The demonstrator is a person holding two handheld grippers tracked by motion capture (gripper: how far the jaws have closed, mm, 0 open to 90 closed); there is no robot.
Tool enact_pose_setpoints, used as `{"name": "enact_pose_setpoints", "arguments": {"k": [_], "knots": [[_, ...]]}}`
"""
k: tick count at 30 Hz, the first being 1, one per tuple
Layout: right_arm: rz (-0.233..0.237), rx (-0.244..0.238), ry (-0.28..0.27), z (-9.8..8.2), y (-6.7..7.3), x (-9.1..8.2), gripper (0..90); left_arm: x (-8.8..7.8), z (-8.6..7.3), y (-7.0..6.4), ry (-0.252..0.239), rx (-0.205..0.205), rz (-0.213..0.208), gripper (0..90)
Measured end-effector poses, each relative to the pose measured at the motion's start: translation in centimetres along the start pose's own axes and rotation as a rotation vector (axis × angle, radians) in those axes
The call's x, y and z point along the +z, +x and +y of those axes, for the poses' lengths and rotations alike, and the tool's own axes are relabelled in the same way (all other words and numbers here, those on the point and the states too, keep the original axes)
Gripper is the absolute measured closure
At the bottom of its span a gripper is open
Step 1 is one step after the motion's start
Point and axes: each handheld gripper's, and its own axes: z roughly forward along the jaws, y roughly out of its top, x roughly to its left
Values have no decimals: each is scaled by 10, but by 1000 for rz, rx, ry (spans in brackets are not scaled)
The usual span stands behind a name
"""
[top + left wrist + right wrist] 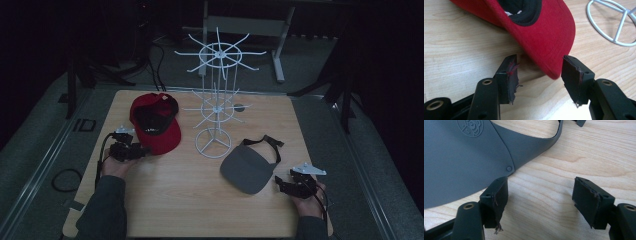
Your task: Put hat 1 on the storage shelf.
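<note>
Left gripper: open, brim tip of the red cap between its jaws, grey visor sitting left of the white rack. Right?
Not quite. The high view shows the grey visor right of the white rack, not left. The rest holds: the left gripper is open, with the brim tip of the red cap between its jaws.

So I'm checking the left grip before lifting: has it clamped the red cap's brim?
No, the left gripper stands open, the red cap brim tip lying unpinched between its pads.

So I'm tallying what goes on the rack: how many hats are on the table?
2. The red cap lies left of the white rack, by the left gripper. The grey visor lies to the rack's right, by the right gripper.
</note>
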Motion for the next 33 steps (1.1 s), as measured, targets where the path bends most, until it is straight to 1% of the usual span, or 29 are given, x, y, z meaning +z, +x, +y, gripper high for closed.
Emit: {"name": "enact_pose_setpoints", "arguments": {"k": [4,9,13,15,18,20,22,24,26,28,31,33], "knots": [[0,0,0,0,0,0,289,6,4,1,16,3,-8,481],[0,0,0,0,0,0,289,16,7,1,40,15,-8,489],[0,0,0,0,0,0,289,24,7,1,51,6,-8,496],[0,0,0,0,0,0,289,27,6,2,51,-4,-15,496],[0,0,0,0,0,0,289,29,6,2,54,-5,-18,501],[0,0,0,0,0,0,289,33,6,2,50,-8,-30,506],[0,1,0,0,0,0,289,35,6,2,48,-2,-33,523],[0,0,0,0,0,0,289,36,5,1,50,3,-34,563],[0,0,0,0,0,0,289,35,5,2,45,2,-52,588],[0,0,0,0,0,0,289,35,5,1,45,0,-50,619],[0,0,0,0,0,0,289,33,3,-1,25,8,-59,665],[0,0,0,0,0,0,289,32,2,-1,13,1,-72,696]]}}
